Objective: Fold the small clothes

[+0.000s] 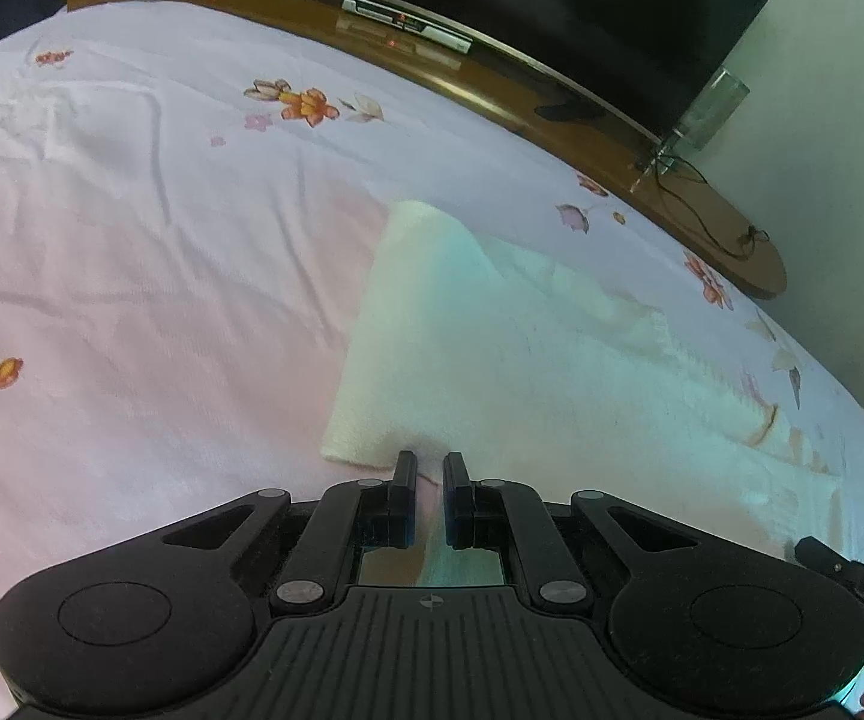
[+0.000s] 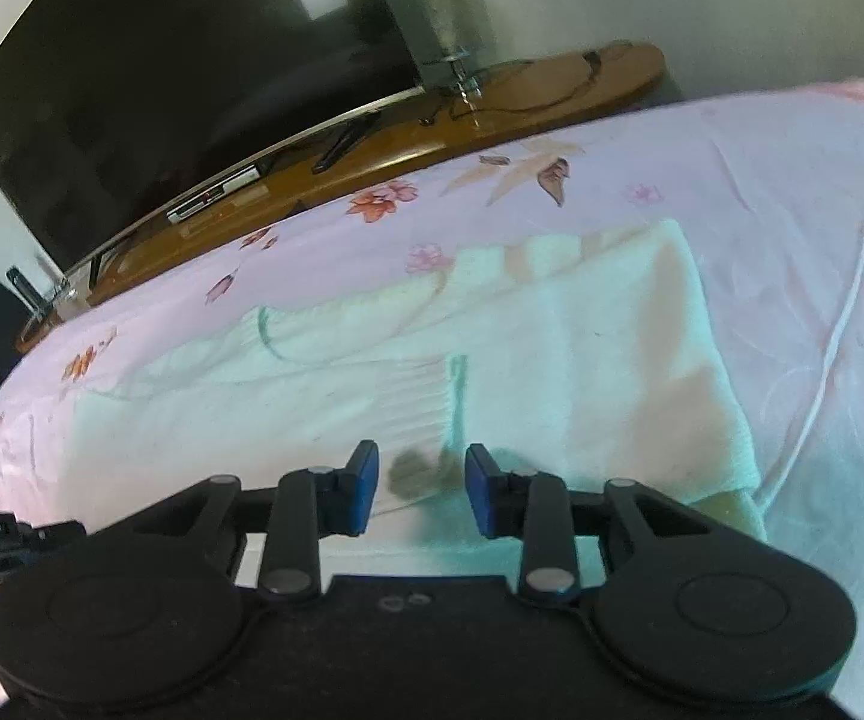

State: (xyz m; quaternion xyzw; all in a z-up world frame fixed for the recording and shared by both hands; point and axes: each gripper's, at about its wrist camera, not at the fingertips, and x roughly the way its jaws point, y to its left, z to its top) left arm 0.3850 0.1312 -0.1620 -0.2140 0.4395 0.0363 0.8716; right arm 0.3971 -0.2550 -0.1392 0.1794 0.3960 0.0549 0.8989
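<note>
While the left gripper (image 1: 429,468) keeps its fingers nearly pressed together on nothing, the white garment (image 1: 528,354) lies just ahead; the right gripper (image 2: 422,468) hangs spread above that cloth.

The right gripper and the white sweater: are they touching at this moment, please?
Apart. In the right wrist view the right gripper is open, and the white sweater lies flat on the bedspread beyond its fingers, with nothing clamped between them.
</note>
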